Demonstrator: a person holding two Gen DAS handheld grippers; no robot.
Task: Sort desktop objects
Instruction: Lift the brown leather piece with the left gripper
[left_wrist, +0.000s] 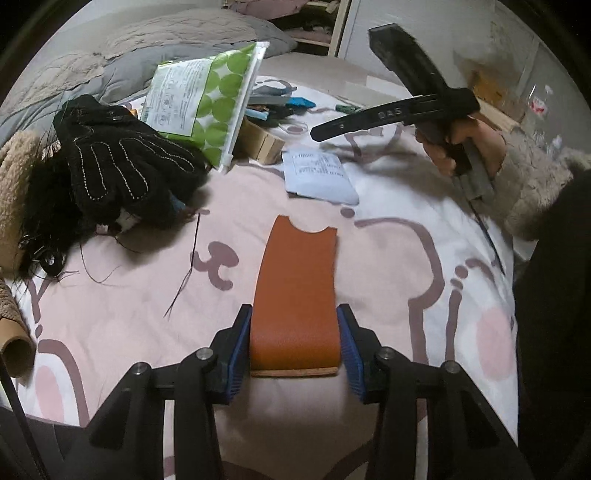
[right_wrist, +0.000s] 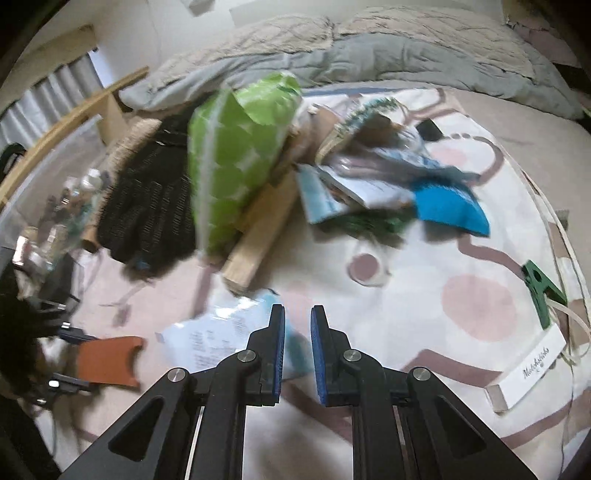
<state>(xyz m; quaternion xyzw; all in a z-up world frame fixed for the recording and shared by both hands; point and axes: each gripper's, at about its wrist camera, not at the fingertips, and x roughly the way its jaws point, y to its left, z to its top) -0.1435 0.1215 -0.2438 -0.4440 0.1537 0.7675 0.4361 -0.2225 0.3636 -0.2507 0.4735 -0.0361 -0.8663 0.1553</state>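
Closest in, the left gripper (left_wrist: 294, 343) clamps both blue pads against the edges of an orange leather piece (left_wrist: 295, 295), which bows upward between them and juts forward over the pink cartoon bedspread (left_wrist: 122, 314). The right wrist view catches that same piece (right_wrist: 107, 360) low at its left edge, held in the left gripper's fingers.

Over to the right gripper (right_wrist: 297, 350): jaws parted by a narrow gap, nothing between them, hovering above a pale blue sachet (right_wrist: 221, 336) that lies flat on the spread. From the left camera the sachet (left_wrist: 319, 177) sits just beyond the leather's notched tip, and the right tool shows up high on the right, gripped in a hand (left_wrist: 461, 144) with a fluffy cuff.

Farther out, a black stitched glove (left_wrist: 122, 162) lies on dark fur at left. Beside it a green-dotted zip pouch (left_wrist: 207, 99) leans on a wooden block (left_wrist: 262, 142); it looks stuffed, but its contents cannot be made out. Behind it, a jumble of blue and dark small items (left_wrist: 284, 101), too blurred to name. To the right, a green clip (right_wrist: 541, 291) sits by a white card (right_wrist: 532, 369). At the back, a grey quilt (left_wrist: 155, 48).
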